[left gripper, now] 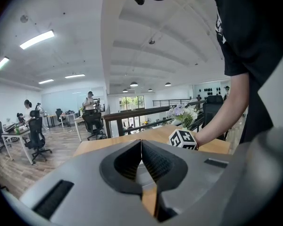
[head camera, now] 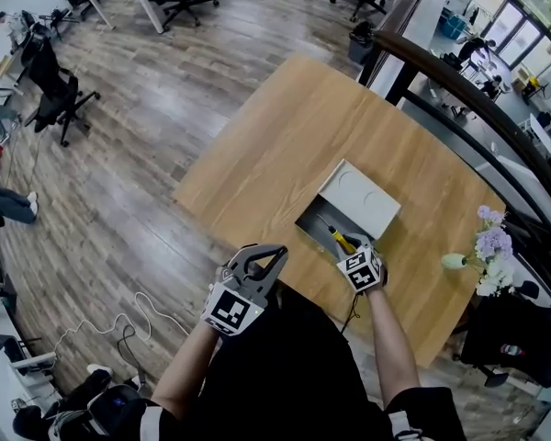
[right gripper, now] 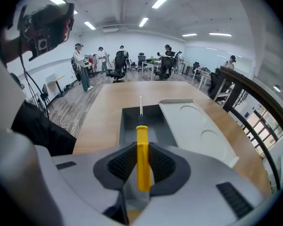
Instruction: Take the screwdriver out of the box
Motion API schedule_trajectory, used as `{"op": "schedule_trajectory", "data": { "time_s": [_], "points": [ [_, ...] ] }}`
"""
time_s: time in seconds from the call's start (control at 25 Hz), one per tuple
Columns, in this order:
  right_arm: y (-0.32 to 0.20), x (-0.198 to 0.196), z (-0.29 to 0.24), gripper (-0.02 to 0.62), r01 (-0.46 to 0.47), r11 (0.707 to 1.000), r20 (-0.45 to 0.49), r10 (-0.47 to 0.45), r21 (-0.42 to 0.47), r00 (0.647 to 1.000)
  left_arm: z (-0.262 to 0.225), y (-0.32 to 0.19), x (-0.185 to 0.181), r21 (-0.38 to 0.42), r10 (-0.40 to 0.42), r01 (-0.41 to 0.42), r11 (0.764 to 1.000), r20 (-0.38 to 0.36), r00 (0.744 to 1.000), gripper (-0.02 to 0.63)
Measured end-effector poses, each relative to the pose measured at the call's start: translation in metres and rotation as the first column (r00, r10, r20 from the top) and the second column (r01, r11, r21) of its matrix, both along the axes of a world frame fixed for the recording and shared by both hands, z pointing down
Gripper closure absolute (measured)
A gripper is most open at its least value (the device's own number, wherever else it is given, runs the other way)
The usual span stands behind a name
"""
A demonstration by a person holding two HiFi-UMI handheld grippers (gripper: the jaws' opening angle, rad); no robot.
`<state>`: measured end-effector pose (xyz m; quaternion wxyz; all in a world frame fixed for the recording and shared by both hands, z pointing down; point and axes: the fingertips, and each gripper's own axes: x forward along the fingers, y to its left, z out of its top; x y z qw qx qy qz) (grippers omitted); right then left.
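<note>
Right gripper (right gripper: 142, 150) is pinching the yellow handle of the screwdriver (right gripper: 142, 133) between part-closed jaws, with the shaft pointing out over the open box (right gripper: 125, 126). With such a thin hold on a smooth handle, the screwdriver could be pivoting or slipping free, and its tip risks snagging the box wall or the lid (right gripper: 193, 121) lying alongside on the table (right gripper: 101, 112). Left gripper (left gripper: 141, 147) is hovering well apart, jaws together on nothing, so nothing is steadying the box.
</note>
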<state>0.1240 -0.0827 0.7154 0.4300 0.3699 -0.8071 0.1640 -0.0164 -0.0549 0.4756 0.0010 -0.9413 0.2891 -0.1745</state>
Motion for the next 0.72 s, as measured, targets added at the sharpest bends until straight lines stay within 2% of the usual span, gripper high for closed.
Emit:
{"op": "schedule_trajectory", "data": {
  "time_s": [0.16, 0.36, 0.56, 0.72],
  "points": [
    [0.009, 0.002, -0.019, 0.506, -0.020, 0.999, 0.021, 0.020, 0.041, 1.000, -0.002, 0.000, 0.000, 0.008, -0.006, 0.006, 1.000, 0.000, 1.000, 0.583],
    [0.012, -0.005, -0.052, 0.506, -0.065, 0.991, 0.097, 0.054, 0.116, 0.994, -0.001, 0.000, -0.001, 0.003, -0.014, 0.014, 1.000, -0.002, 1.000, 0.583],
    [0.023, -0.020, -0.082, 0.506, -0.032, 0.981, 0.165, 0.000, 0.192, 0.986, -0.002, 0.000, -0.002, 0.013, -0.004, 0.004, 1.000, 0.012, 1.000, 0.583],
    [0.032, -0.027, -0.100, 0.506, -0.044, 0.977, 0.223, -0.003, 0.208, 0.975, -0.003, -0.004, 0.000, 0.025, 0.003, -0.003, 1.000, 0.015, 1.000, 0.583]
  ]
}}
